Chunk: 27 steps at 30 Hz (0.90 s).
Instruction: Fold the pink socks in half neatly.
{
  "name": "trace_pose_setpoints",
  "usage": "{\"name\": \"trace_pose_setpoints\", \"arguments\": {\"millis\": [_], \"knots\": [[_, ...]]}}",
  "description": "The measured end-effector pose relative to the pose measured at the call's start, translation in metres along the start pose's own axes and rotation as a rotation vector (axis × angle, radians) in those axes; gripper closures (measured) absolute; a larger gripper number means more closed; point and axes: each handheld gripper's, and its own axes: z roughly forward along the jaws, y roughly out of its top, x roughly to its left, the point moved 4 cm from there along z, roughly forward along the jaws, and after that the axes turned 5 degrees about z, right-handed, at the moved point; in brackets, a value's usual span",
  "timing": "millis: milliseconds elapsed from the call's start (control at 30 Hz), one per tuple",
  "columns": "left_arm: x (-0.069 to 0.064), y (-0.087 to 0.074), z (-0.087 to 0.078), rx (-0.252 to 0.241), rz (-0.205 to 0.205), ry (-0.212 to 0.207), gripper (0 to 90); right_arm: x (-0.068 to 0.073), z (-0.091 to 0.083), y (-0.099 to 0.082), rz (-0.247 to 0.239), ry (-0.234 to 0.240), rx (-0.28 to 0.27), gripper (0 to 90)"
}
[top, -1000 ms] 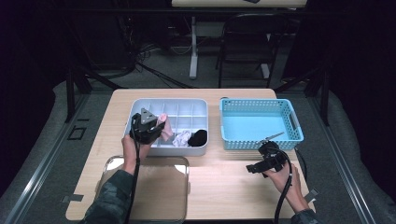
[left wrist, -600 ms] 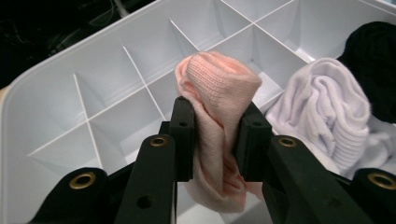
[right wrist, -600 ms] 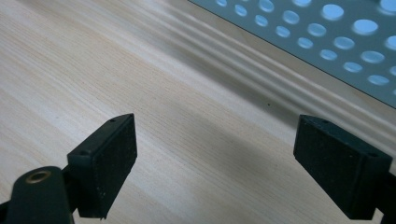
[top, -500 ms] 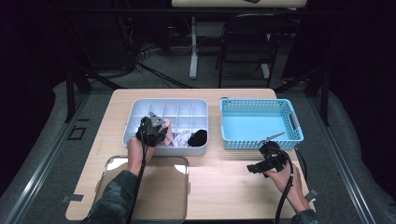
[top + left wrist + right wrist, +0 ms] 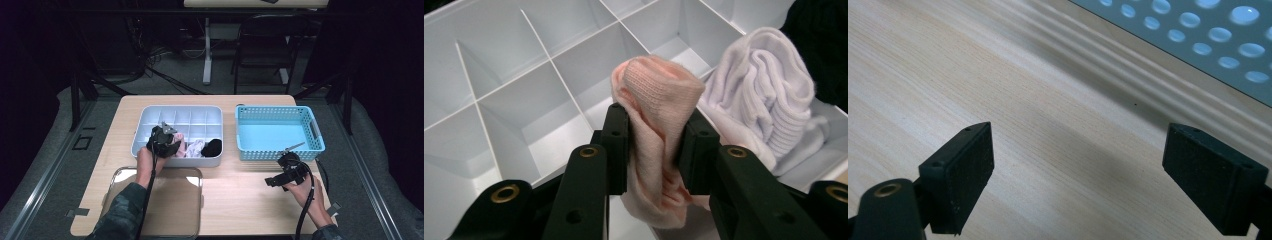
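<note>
— So, what's the left gripper (image 5: 651, 150) doing?

— Its jaws have just eased apart a little, though they pinch the pink sock (image 5: 659, 125) at mid-frame, over the white divided tray (image 5: 150, 116), beside a white sock (image 5: 764, 95).

— Lifting it out, then?

— I'd guess so. Next it must rise clear and carry toward the blue basket (image 5: 315, 131) at right.

— And the right gripper (image 5: 1088, 165)?

— Jaws spread wide over bare table (image 5: 1013, 100), holding nothing.

No text, label, brand, number or sign can be read on anything in these views. All visible surfaces are left unmarked.
</note>
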Motion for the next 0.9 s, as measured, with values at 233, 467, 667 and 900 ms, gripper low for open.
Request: {"name": "trace_pose_setpoints", "arguments": {"millis": [233,467,667,900], "knots": [[-0.003,-0.001,-0.001,0.038,-0.008,-0.03,63.3,-0.002,-0.002,0.0,0.002,-0.003,0.002,12.4],[-0.002,-0.001,-0.008,0.056,-0.023,-0.071,46.9,-0.002,-0.003,0.0,0.008,-0.01,-0.017,12.6],[0.007,0.01,-0.014,0.023,-0.059,-0.088,37.9,-0.004,-0.005,0.0,0.009,-0.01,-0.02,12.6],[0.013,0.012,-0.002,0.056,-0.08,-0.1,45.8,-0.004,-0.003,0.0,0.006,-0.019,-0.012,12.6]]}}
